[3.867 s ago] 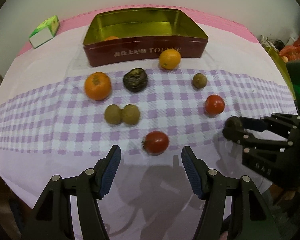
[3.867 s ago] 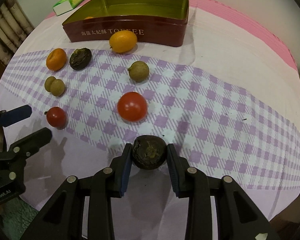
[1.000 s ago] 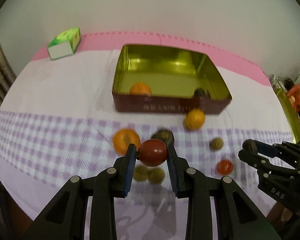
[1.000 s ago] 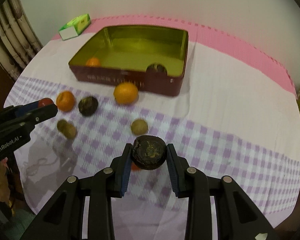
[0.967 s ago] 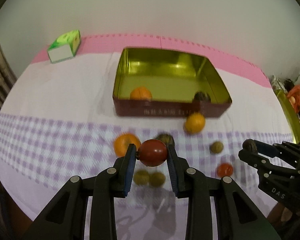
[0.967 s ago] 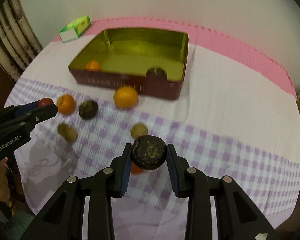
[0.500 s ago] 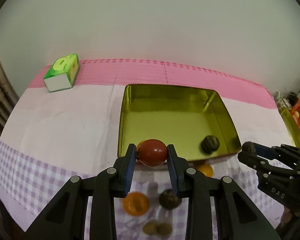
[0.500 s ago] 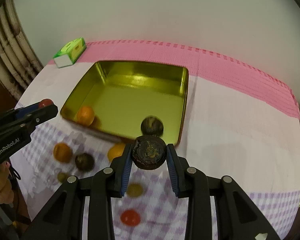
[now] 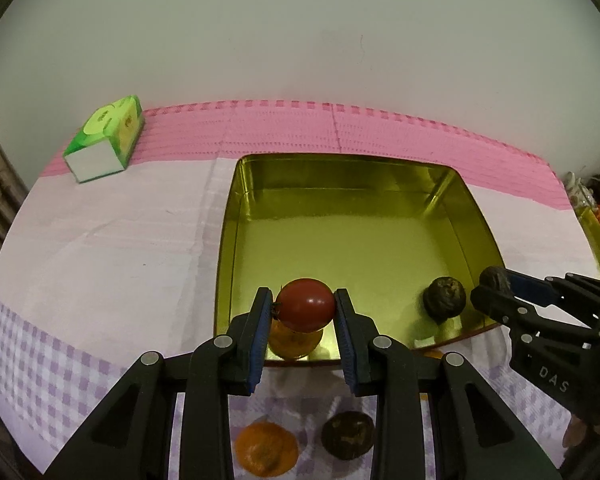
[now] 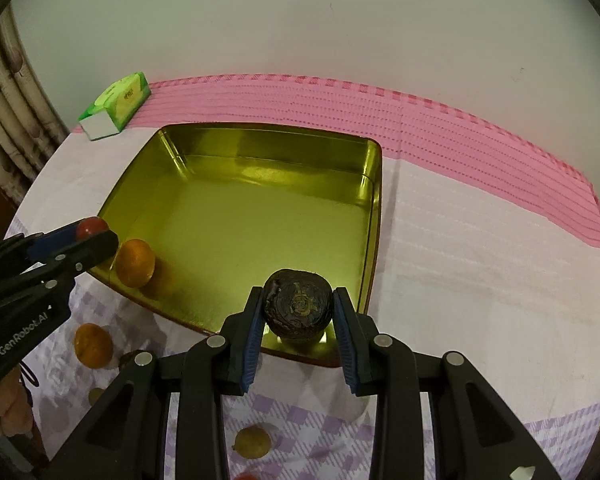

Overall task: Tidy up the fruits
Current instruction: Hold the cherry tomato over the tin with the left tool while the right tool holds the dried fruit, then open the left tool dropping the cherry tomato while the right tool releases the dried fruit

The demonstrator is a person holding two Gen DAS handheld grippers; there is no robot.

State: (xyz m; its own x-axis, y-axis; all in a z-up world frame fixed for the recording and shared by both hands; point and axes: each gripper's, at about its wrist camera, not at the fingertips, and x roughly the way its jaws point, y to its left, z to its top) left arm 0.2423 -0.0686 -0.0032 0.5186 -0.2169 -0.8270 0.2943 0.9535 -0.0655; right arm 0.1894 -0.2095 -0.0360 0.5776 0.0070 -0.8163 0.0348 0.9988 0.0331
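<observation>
The left gripper (image 9: 302, 312) is closed narrowly on a red tomato (image 9: 306, 309), held above the near edge of the gold tin (image 9: 356, 240). The right gripper (image 10: 298, 314) clamps a dark wrinkled fruit (image 10: 298, 309) over the tin's near right corner. Inside the tin lie an orange (image 10: 135, 263) and another dark fruit (image 9: 444, 298). Half a second ago both grippers were lower and farther back; the tin now looks closer, and fewer fruits on the checked cloth (image 9: 40, 356) are visible.

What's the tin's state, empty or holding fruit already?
Not empty. The gold tin holds an orange fruit near its left front corner and a dark wrinkled fruit near the right front.
</observation>
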